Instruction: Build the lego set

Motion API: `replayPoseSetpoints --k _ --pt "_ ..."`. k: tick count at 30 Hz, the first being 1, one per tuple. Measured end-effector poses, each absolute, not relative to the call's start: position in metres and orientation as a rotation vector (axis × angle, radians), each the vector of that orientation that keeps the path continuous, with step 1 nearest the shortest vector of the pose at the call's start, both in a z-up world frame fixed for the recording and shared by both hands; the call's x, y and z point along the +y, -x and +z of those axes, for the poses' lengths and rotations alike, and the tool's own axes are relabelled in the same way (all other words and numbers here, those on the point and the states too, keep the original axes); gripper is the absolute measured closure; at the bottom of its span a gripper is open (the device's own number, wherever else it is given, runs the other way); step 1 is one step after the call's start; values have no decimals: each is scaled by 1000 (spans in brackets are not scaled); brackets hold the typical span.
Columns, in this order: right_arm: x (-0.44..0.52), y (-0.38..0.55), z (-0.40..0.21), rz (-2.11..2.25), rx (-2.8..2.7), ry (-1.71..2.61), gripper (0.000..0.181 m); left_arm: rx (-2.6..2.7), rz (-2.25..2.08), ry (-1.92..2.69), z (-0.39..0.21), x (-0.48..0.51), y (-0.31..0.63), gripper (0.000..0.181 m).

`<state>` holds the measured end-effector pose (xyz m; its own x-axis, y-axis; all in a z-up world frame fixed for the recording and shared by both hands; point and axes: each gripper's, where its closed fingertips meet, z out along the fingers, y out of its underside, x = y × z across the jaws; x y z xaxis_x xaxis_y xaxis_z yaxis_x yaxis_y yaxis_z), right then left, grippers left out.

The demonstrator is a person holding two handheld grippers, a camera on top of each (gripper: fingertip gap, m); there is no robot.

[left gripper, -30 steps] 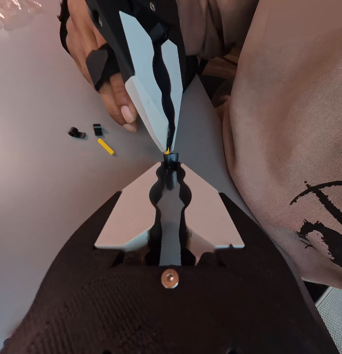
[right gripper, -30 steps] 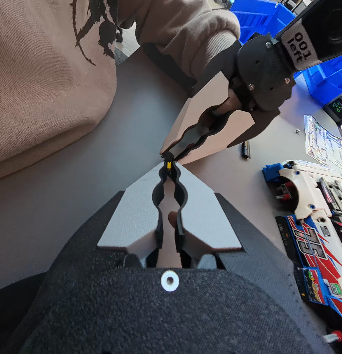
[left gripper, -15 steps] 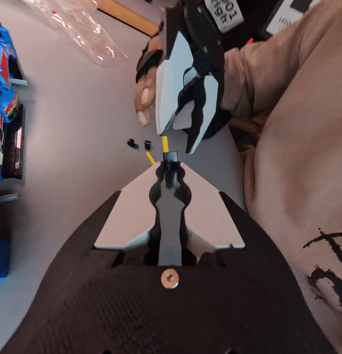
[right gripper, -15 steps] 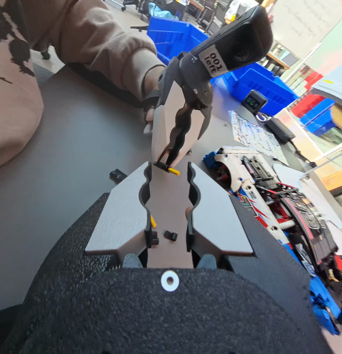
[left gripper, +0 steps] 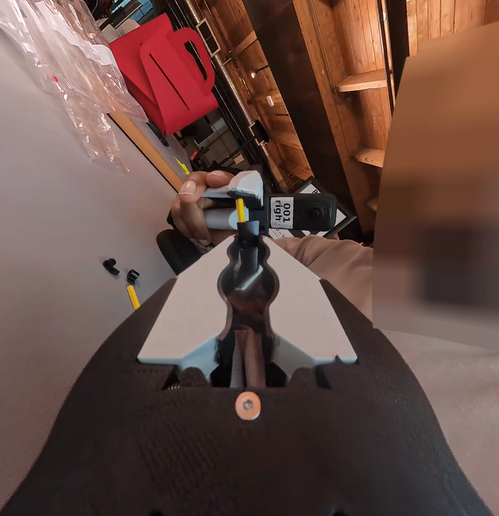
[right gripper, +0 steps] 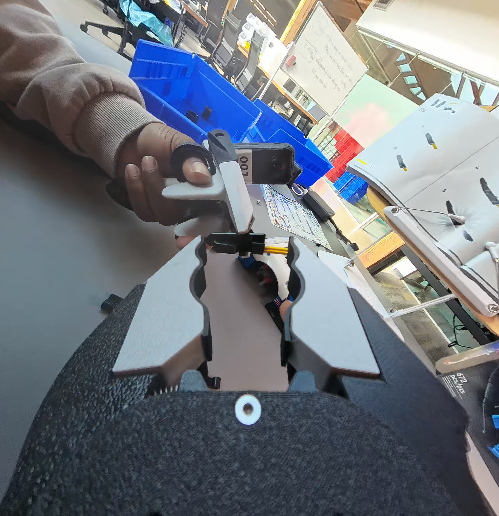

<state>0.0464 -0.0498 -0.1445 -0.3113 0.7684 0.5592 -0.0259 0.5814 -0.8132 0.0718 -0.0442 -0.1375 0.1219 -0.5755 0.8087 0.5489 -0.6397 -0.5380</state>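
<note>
My left gripper (left gripper: 247,237) is shut on a small black lego connector (left gripper: 249,229) with a yellow axle (left gripper: 240,211) sticking out of its end. It holds this above the grey table (left gripper: 61,223). In the right wrist view the connector (right gripper: 233,243) lies crosswise and the axle (right gripper: 276,249) points right, between my right gripper's fingertips. My right gripper (right gripper: 247,245) is open and empty, its jaws wide on either side of the held piece. In the left wrist view the right gripper (left gripper: 231,203) faces me just beyond the axle.
Two small black parts (left gripper: 111,265) (left gripper: 133,275) and a spare yellow axle (left gripper: 133,297) lie on the table at left. Clear plastic bags (left gripper: 83,83) lie beyond them. The partly built car (right gripper: 268,275), blue bins (right gripper: 192,92), a leaflet (right gripper: 296,215) and an instruction booklet on a stand (right gripper: 438,173) are at right. My two grippers' fingertips are within a few centimetres of each other.
My right gripper opened and let go of the yellow axle, which stays in the black connector. Both grippers rose and tilted up from the table, and the right one backed off a little.
</note>
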Motion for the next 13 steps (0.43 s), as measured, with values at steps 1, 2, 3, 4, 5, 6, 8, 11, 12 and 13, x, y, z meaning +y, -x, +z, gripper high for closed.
replayPoseSetpoints --k 1,2,3,4,5,6,8,11,12,13 --pt "-50 -47 -144 909 -1715 622 125 20 -1669 1536 -137 -44 -72 171" --pt "-51 -47 -144 912 -1718 620 126 16 -1683 1529 -136 -45 -72 171" --pt "-52 -47 -144 915 -1723 618 126 12 -1696 1524 -136 -46 -72 171" --pt "-52 -48 -144 923 -1731 620 126 8 -1708 1522 -136 -46 -73 171" --pt "-52 -48 -145 931 -1738 626 126 1 -1722 1519 -136 -46 -73 171" --pt "-52 -48 -145 938 -1745 630 126 -9 -1736 1517 -137 -46 -73 171" --pt "-52 -49 -146 950 -1750 634 126 -27 -1758 1513 -137 -46 -74 171" --pt "-53 -50 -147 971 -1755 635 126 -32 -1785 1508 -138 -47 -75 171" --pt "-54 -50 -147 974 -1758 633 126 -36 -1796 1505 -138 -47 -75 171" --pt "-54 -50 -147 979 -1761 632 126 -39 -1807 1501 -138 -47 -75 171"
